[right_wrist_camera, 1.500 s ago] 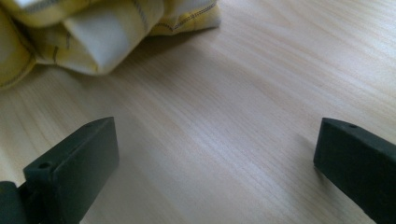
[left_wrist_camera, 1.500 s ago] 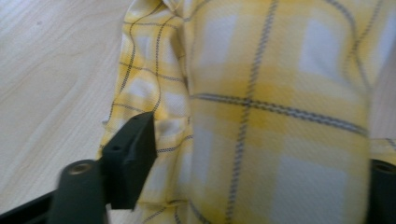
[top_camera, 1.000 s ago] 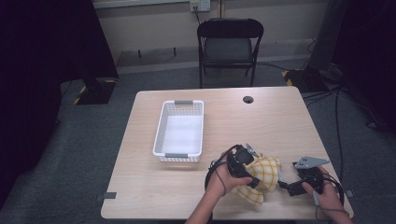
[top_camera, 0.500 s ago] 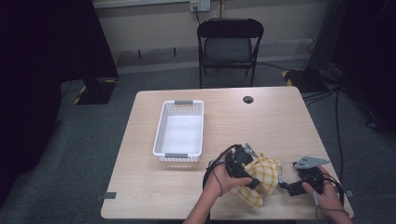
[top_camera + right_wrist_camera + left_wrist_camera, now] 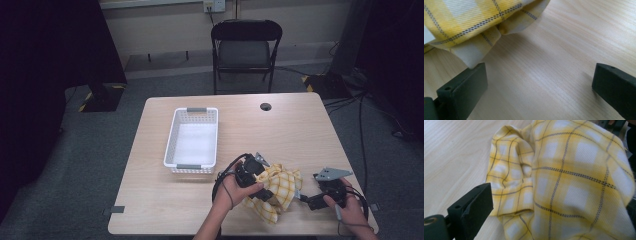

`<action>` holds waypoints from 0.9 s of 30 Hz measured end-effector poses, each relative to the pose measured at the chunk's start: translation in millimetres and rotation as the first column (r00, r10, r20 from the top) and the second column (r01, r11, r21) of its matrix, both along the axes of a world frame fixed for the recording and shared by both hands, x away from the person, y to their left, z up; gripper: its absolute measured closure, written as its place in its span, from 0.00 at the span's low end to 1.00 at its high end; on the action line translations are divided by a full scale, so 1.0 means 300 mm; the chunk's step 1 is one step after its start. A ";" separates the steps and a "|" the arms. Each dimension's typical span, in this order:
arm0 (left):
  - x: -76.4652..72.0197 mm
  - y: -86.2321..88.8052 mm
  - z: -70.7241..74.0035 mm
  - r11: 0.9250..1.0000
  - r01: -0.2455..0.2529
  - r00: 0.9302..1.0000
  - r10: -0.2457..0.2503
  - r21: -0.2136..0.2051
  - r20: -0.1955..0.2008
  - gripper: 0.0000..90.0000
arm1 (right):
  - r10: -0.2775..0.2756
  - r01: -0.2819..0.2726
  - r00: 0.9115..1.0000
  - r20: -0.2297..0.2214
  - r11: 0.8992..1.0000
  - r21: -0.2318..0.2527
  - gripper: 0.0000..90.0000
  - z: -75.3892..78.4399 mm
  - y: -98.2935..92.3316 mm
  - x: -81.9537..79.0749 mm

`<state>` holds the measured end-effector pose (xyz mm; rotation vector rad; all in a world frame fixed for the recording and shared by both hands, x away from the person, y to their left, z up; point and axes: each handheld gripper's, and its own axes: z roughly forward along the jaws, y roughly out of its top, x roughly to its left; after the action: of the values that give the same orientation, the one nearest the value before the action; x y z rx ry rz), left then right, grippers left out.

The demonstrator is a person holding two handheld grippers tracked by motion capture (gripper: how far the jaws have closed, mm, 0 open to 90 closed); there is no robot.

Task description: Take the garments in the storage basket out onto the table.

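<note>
Little has shifted over the last second: the left claw (image 5: 262,187) still bunches the yellow cloth (image 5: 277,190), grip hidden, while the right claw (image 5: 306,199) waits wide open, empty, on the table (image 5: 300,130), suggesting folding continues.

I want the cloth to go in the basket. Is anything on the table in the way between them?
Nothing visible is. The yellow checked cloth lies bunched between the left tongs and the right tongs. The white basket sits a little farther back and to the left, and just bare table lies between them.
</note>
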<state>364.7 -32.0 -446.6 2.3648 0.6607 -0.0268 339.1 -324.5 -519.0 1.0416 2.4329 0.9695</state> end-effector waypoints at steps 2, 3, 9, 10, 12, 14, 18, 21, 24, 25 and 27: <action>0.002 0.010 0.003 1.000 -0.018 1.000 0.018 -0.002 -0.003 0.06 | 0.000 0.000 1.000 0.000 1.000 0.000 0.00 0.000 0.000 0.000; 0.003 0.015 0.004 1.000 -0.026 1.000 0.026 -0.006 -0.001 0.06 | 0.000 0.000 1.000 0.000 1.000 0.000 0.00 0.000 0.000 0.000; -0.003 0.042 0.023 0.999 -0.037 0.999 0.037 -0.015 -0.001 0.06 | 0.000 0.000 1.000 0.000 1.000 0.000 0.00 0.000 0.000 0.000; -0.005 0.047 0.029 0.999 -0.036 0.999 0.036 -0.015 0.001 0.06 | 0.000 0.000 1.000 0.000 1.000 0.000 0.00 0.000 0.000 0.000; -0.008 0.055 0.035 0.999 -0.026 1.000 0.026 -0.018 -0.008 0.06 | 0.000 0.000 1.000 0.000 1.000 0.000 0.00 0.000 0.000 0.000; -0.011 0.063 0.038 0.999 -0.024 1.000 0.024 -0.029 -0.009 0.06 | 0.000 0.000 1.000 0.000 1.000 0.000 0.00 0.000 0.000 0.000; -0.017 0.077 0.038 0.999 -0.010 1.000 0.009 -0.051 -0.023 0.06 | 0.000 0.000 1.000 0.000 1.000 0.000 0.00 0.000 0.000 0.000; -0.024 0.083 0.039 0.998 -0.004 1.000 0.003 -0.057 -0.027 0.06 | 0.000 0.000 1.000 0.000 1.000 0.000 0.00 0.000 0.000 0.000; -0.032 0.090 0.037 0.998 0.006 1.000 -0.008 -0.055 -0.030 0.06 | 0.000 0.000 1.000 0.000 1.000 0.000 0.00 0.000 0.000 0.000; -0.034 0.093 0.037 0.999 0.009 1.000 -0.010 -0.052 -0.026 0.06 | 0.000 0.000 1.000 0.000 1.000 0.000 0.00 0.000 0.000 0.000; -0.039 0.102 0.035 0.999 0.018 0.999 -0.020 -0.050 -0.027 0.06 | 0.000 0.000 1.000 0.000 1.000 0.000 0.00 0.000 0.000 0.000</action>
<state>353.1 -1.5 -436.1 2.3265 0.6436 -0.0834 339.1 -324.5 -519.0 1.0416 2.4331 0.9693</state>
